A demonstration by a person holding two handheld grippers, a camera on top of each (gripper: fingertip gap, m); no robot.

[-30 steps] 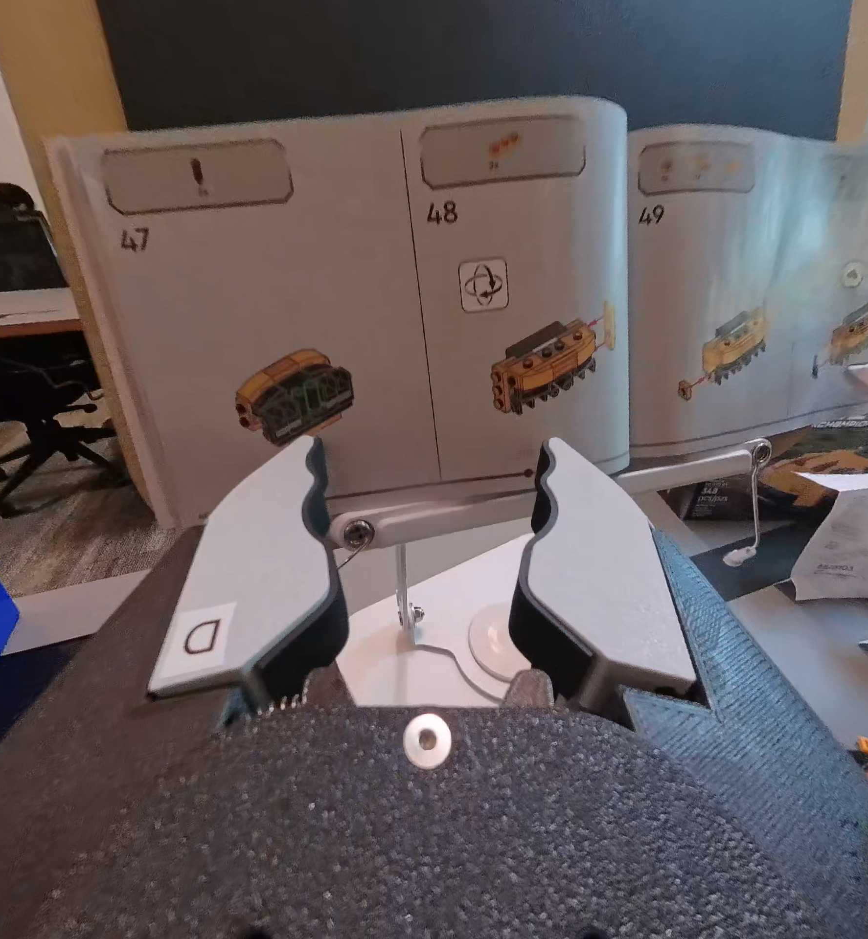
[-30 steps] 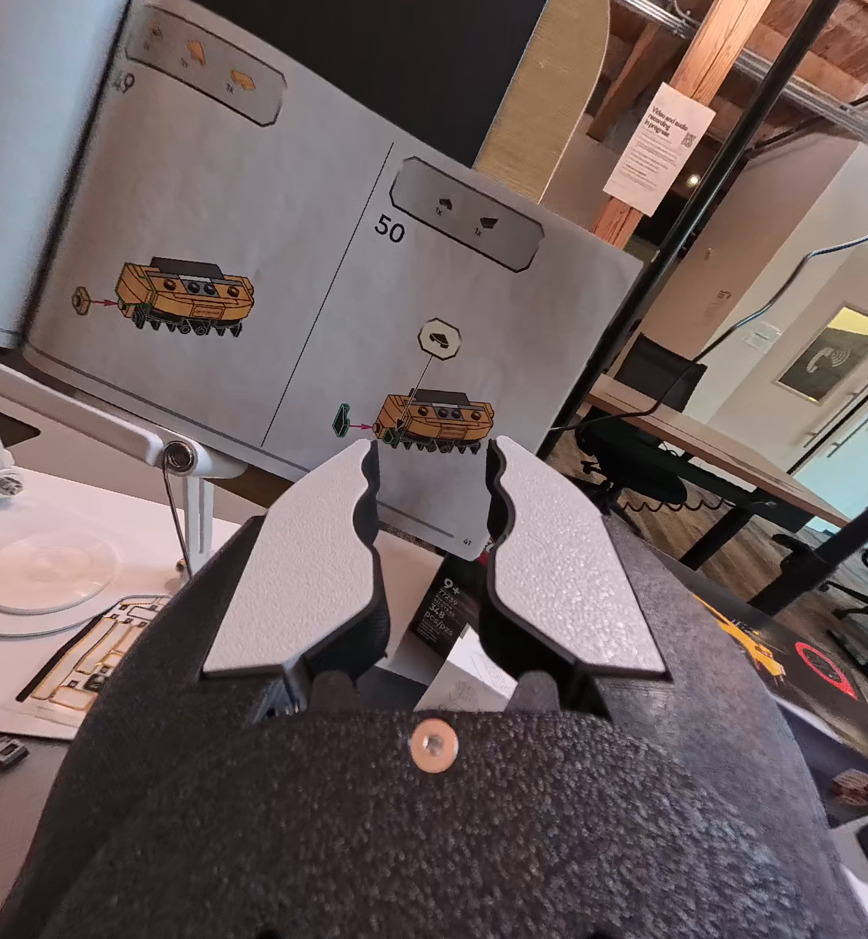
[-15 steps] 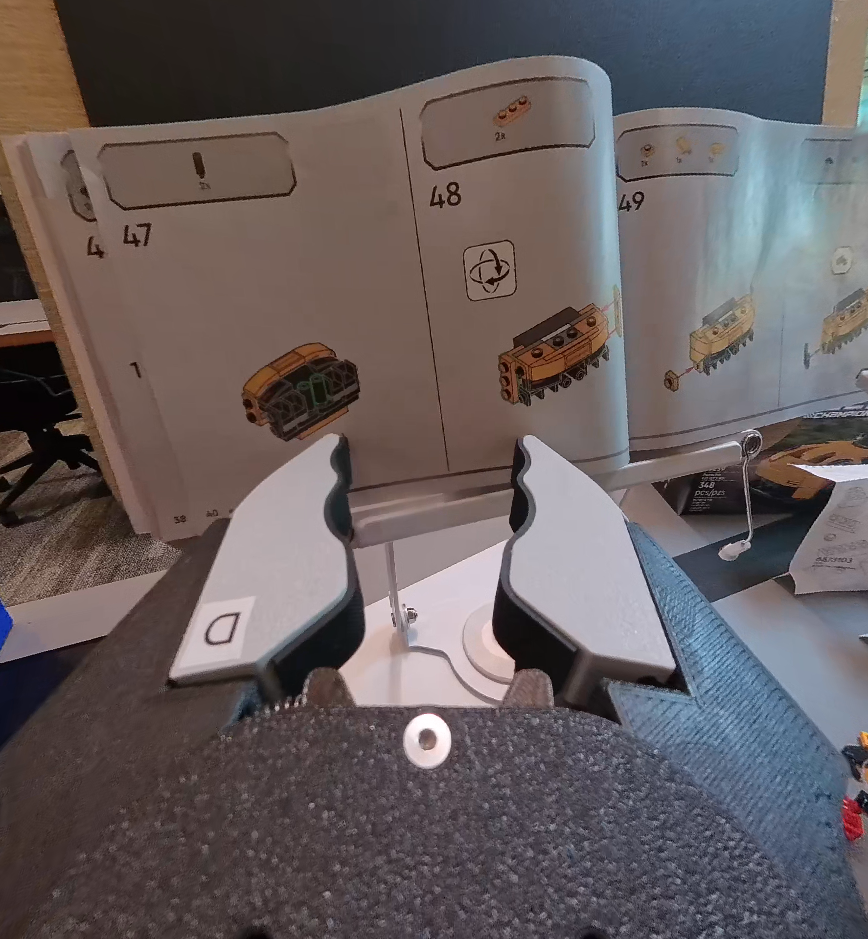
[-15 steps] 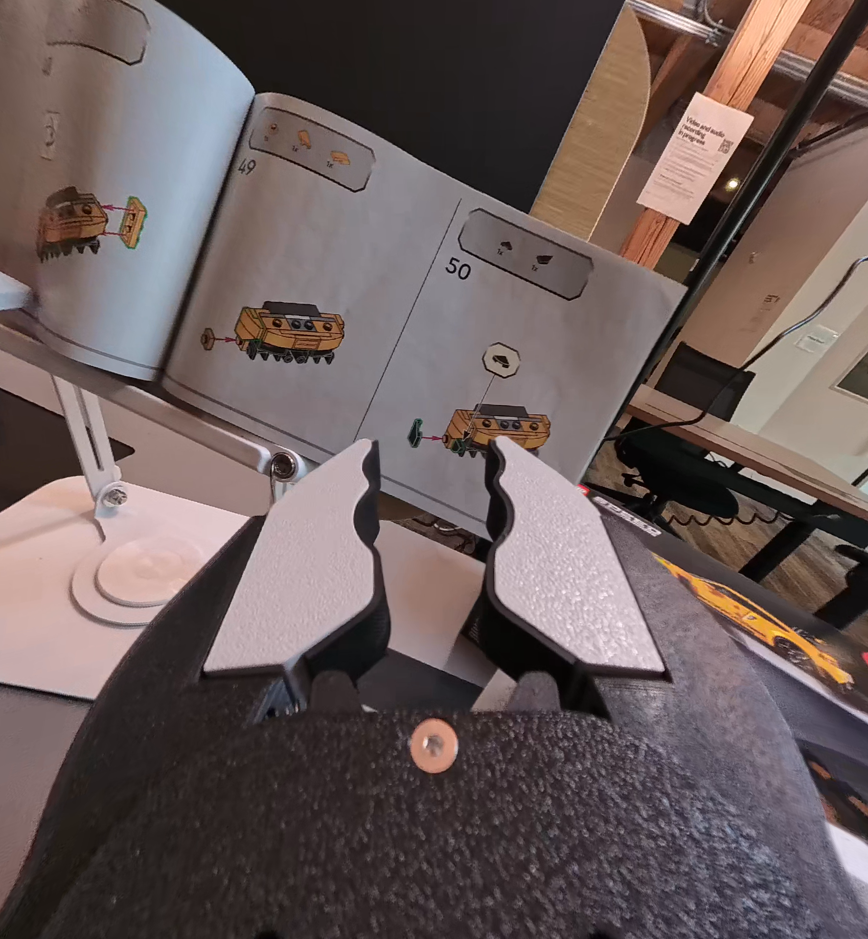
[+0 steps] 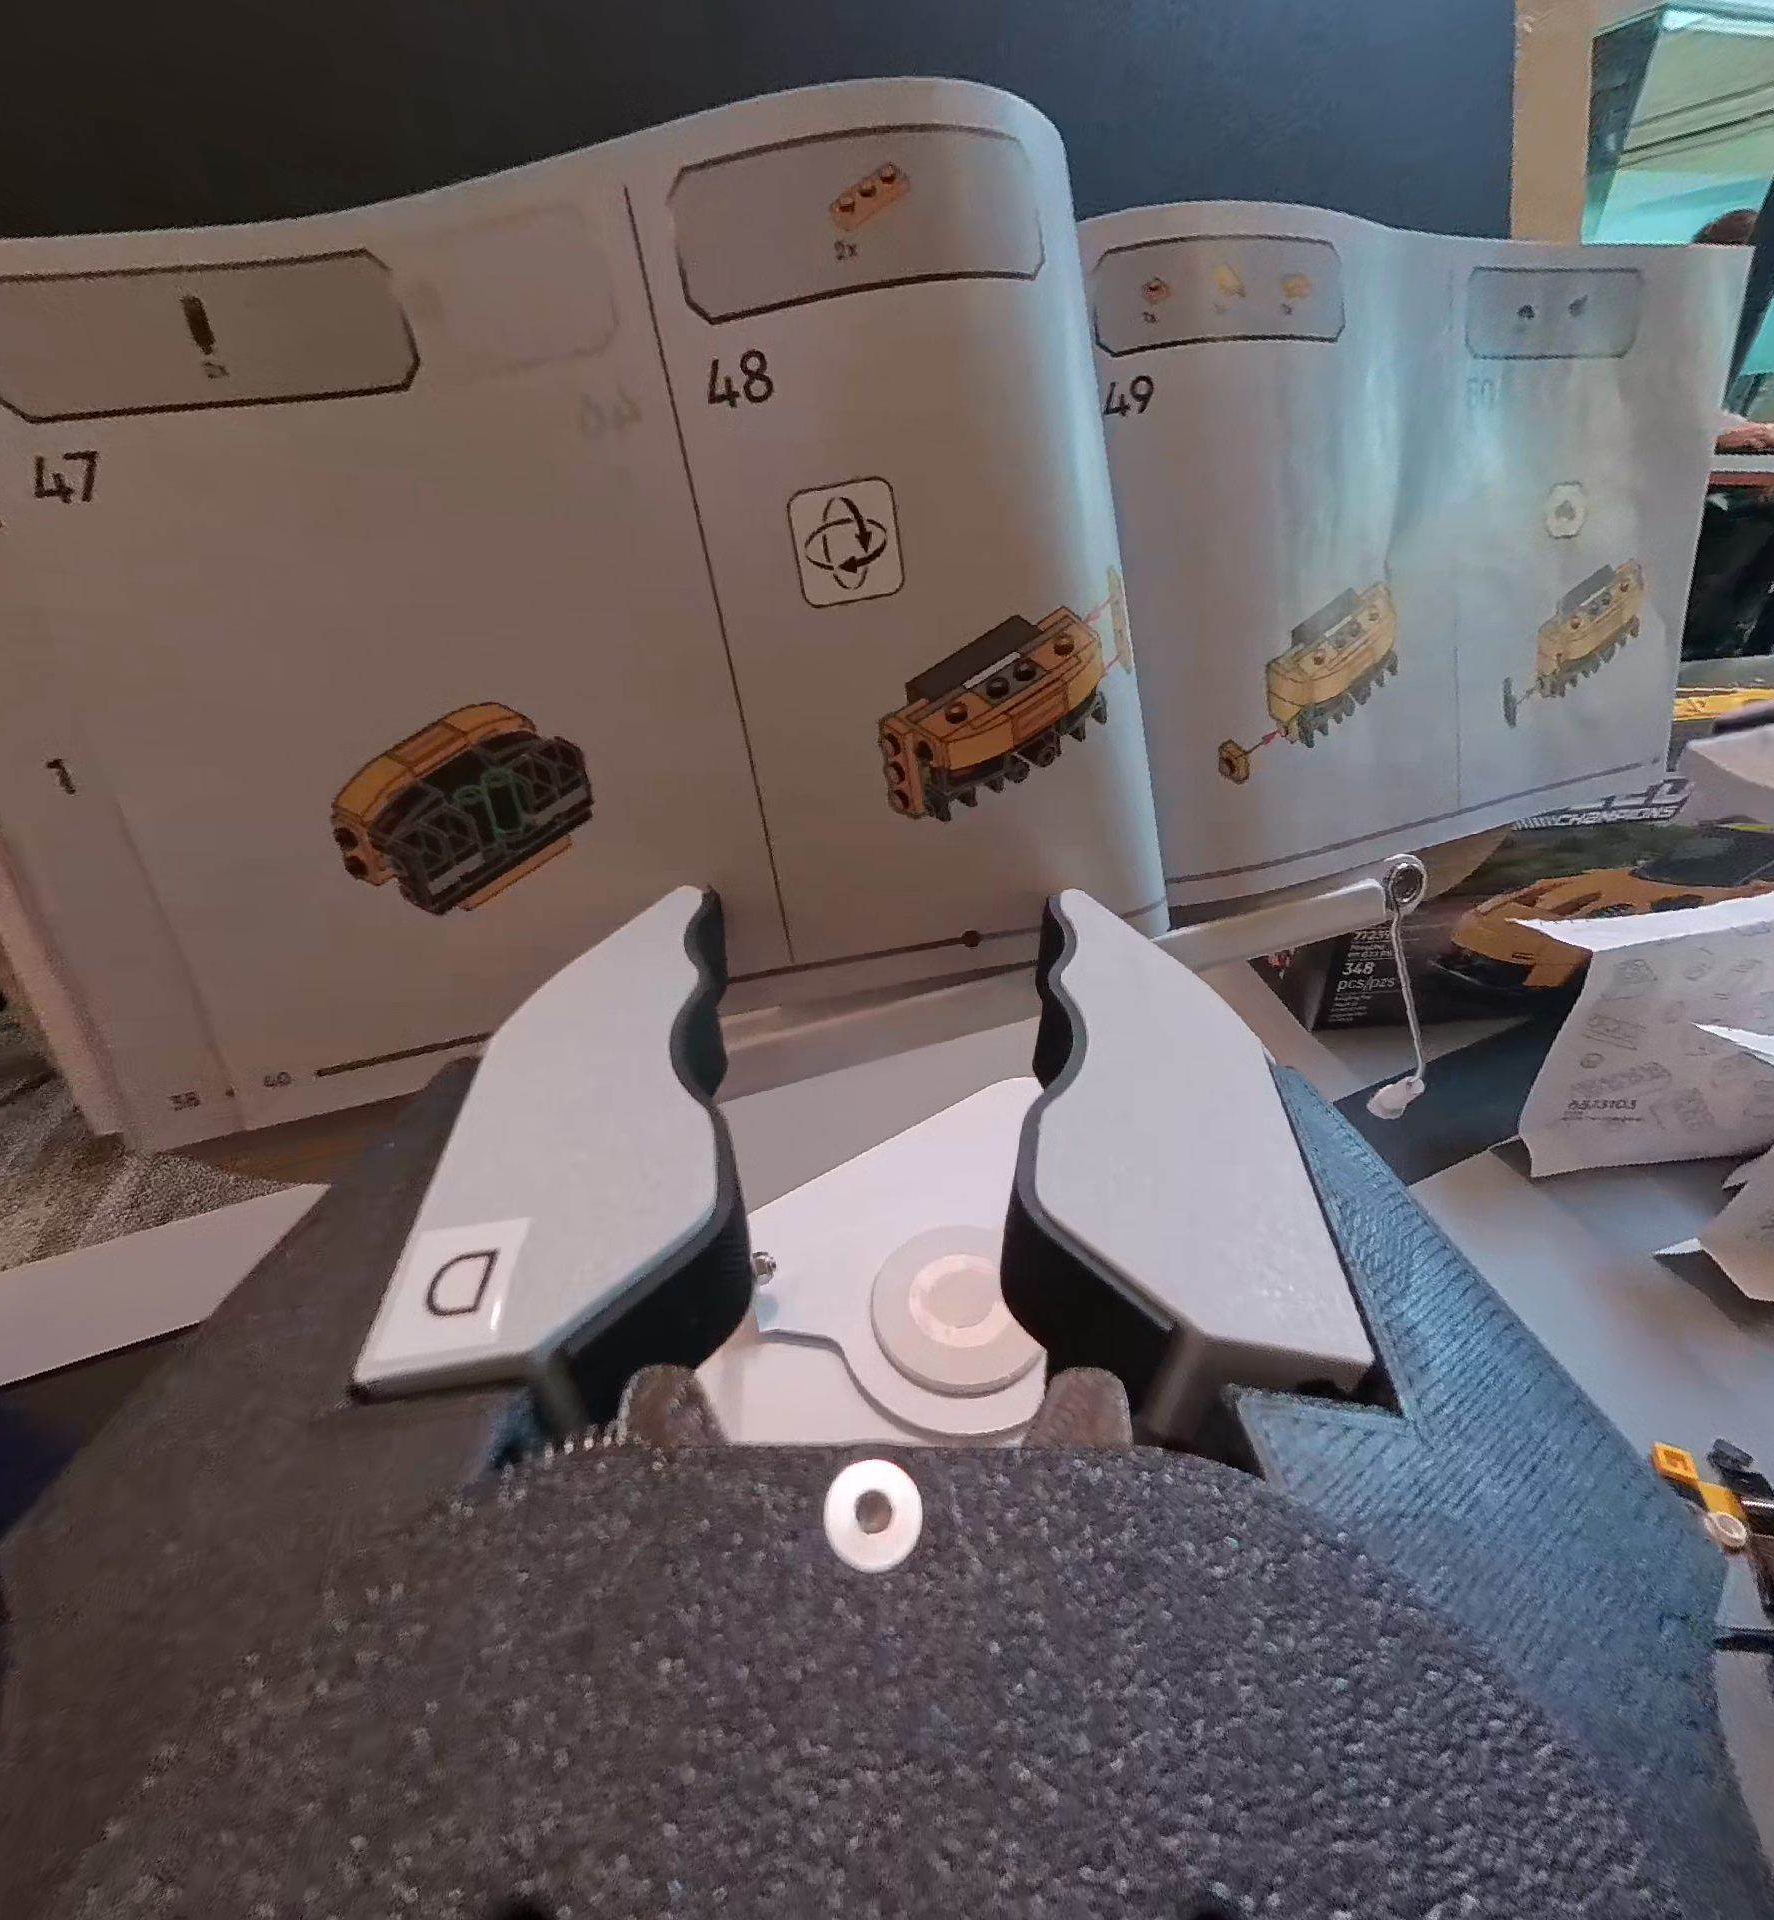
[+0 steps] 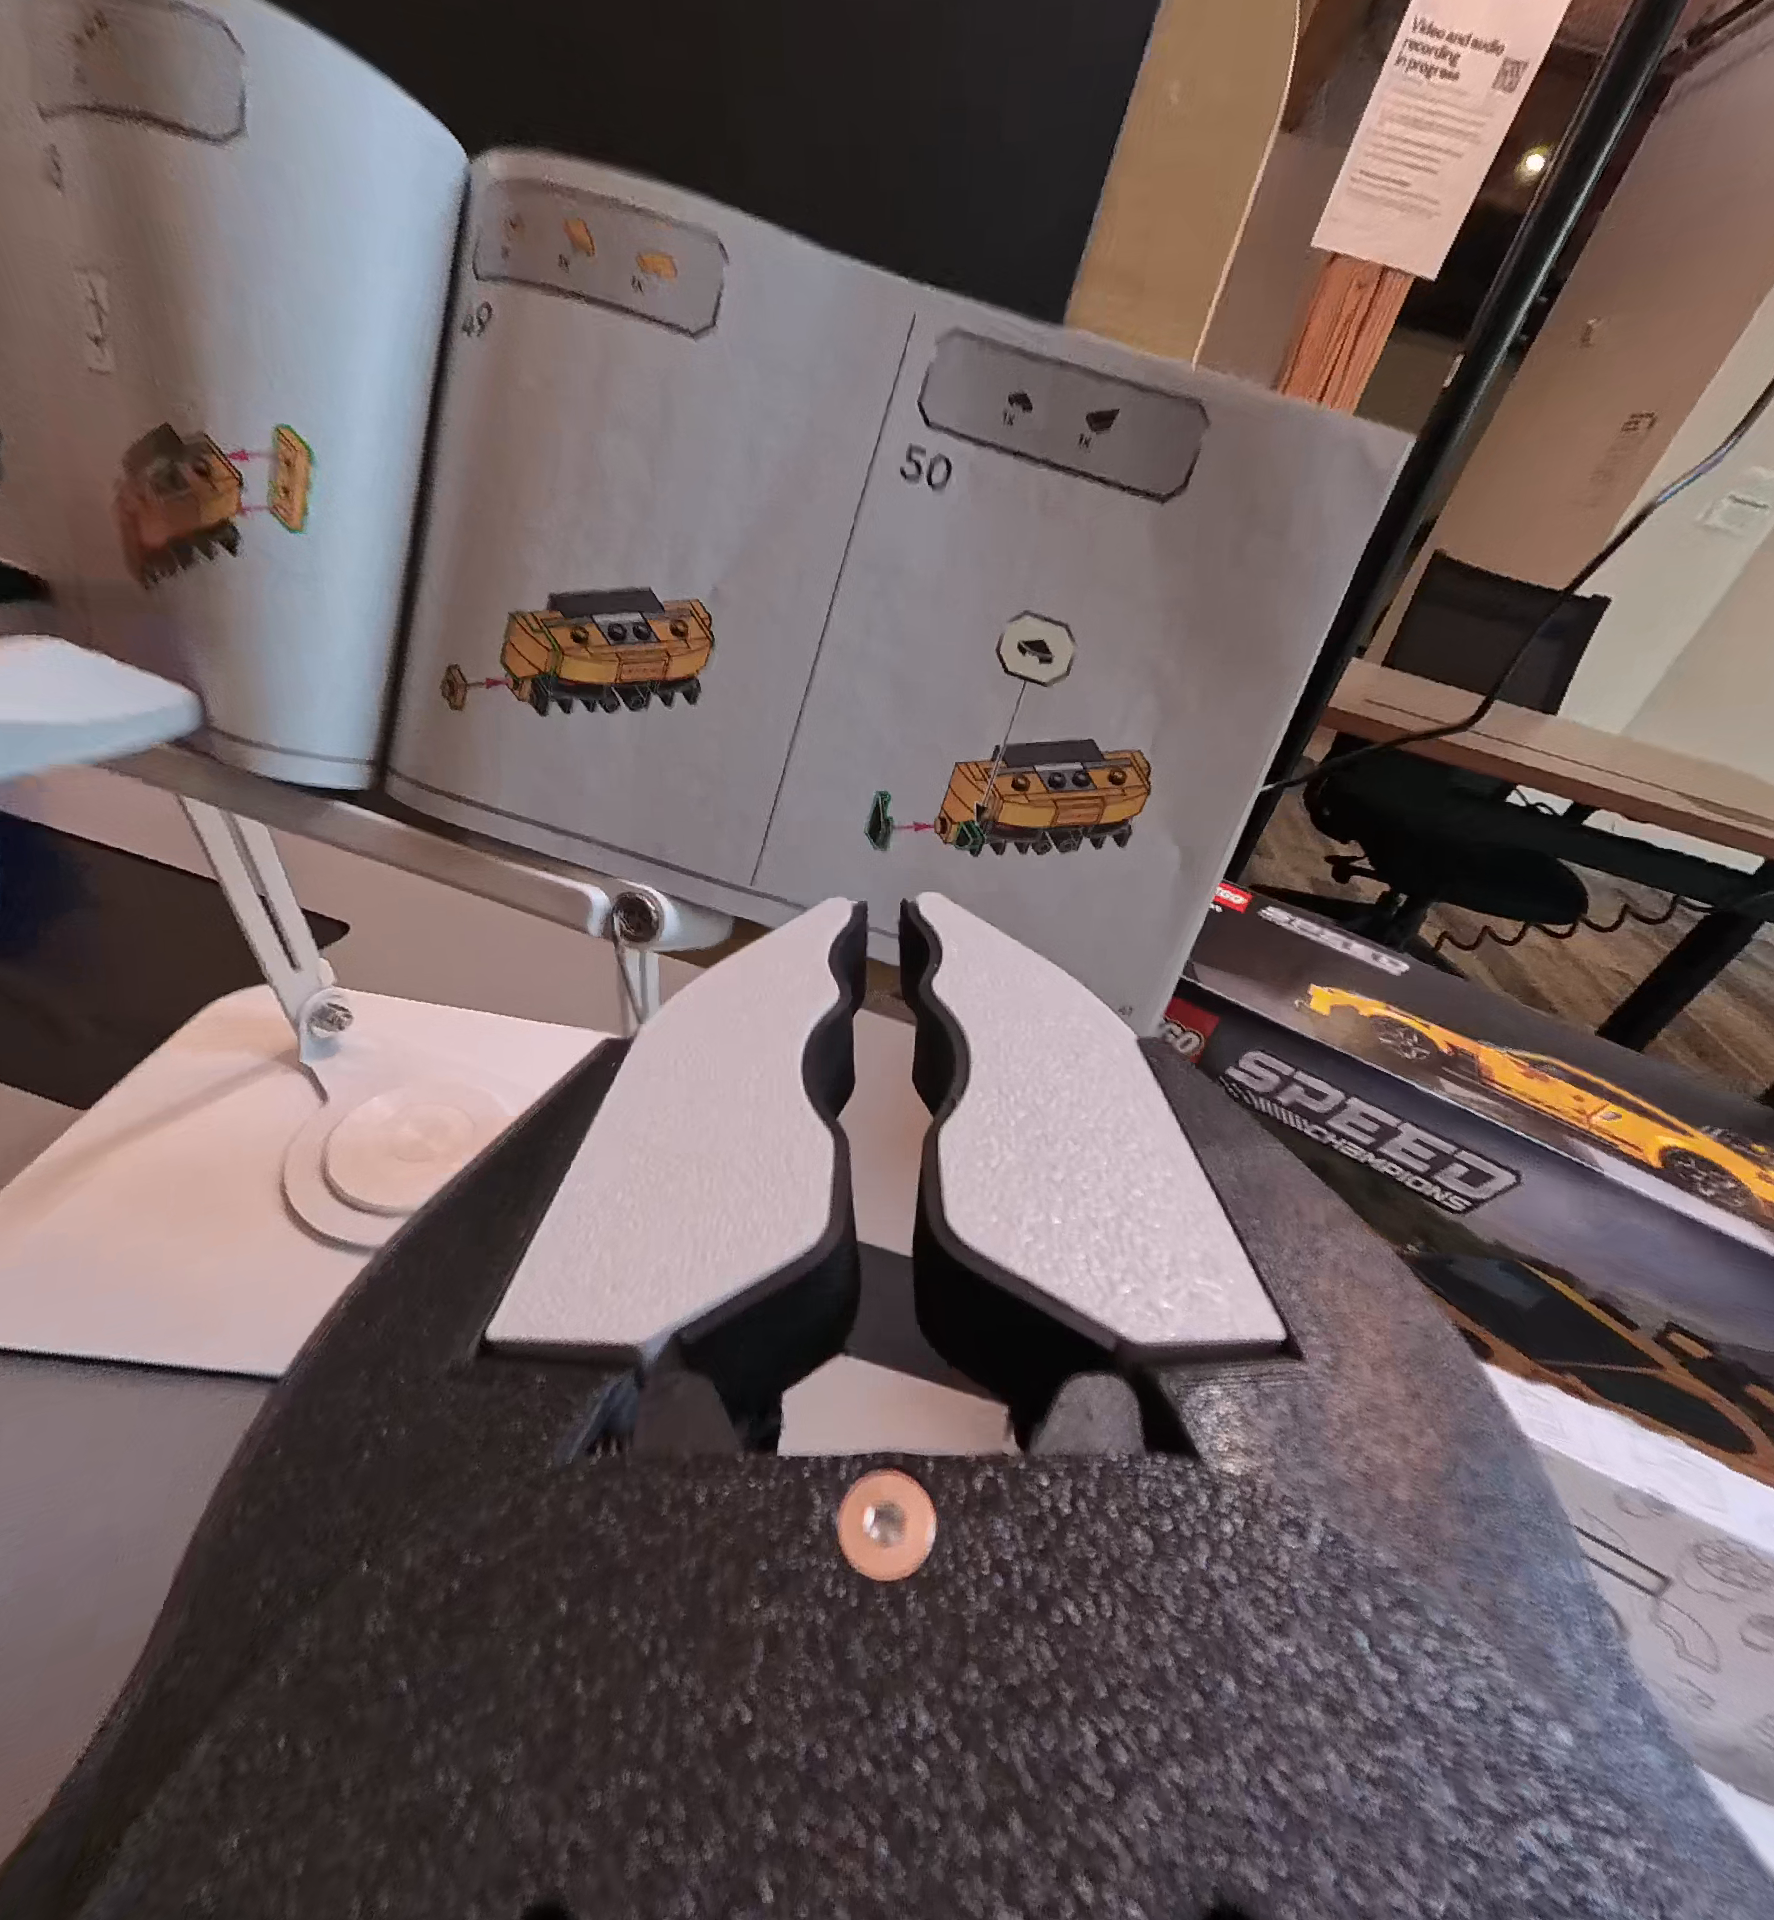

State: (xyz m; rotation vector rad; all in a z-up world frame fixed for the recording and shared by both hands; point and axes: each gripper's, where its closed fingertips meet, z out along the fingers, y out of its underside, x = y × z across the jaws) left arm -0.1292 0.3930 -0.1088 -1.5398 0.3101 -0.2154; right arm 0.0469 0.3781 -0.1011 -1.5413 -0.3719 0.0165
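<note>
**Inspector:** State of the left gripper [image 5: 878, 935]?

**Assistant:** Its jaws stood well apart with nothing between them. The fingertips [image 5: 691, 935] pointed at the lower edge of the open instruction booklet [image 5: 447, 582], which stood upright at twelve o'clock on a white book stand [image 5: 1267, 925]. Tips and page were near each other, but I could not tell whether they touched.

**Inspector:** And the right gripper [image 6: 883, 920]?

**Assistant:** All but together – only a thin slit showed between the black pads [image 6: 841, 997], and nothing was seen in it. It was aimed at the bottom of the booklet's right-hand page [image 6: 1018, 623], just beside the stand's hinge screw [image 6: 637, 914] at ten o'clock.

**Inspector:** Edges and room?

**Assistant:** The page's free edge ran down at one o'clock of the right gripper, unsupported beyond the ledge. A brick-set box [image 6: 1485, 1122] lay flat at three o'clock, near that gripper's flank – little room on that side. The stand's base plate [image 6: 135, 1195] filled eight to nine o'clock. In the left wrist view, torn paper bags [image 5: 1641, 1049] sat at three o'clock and loose bricks [image 5: 1693, 1496] at four. A blurred pale shape [image 6: 31, 707] at nine o'clock of the right gripper could not be identified.
</note>
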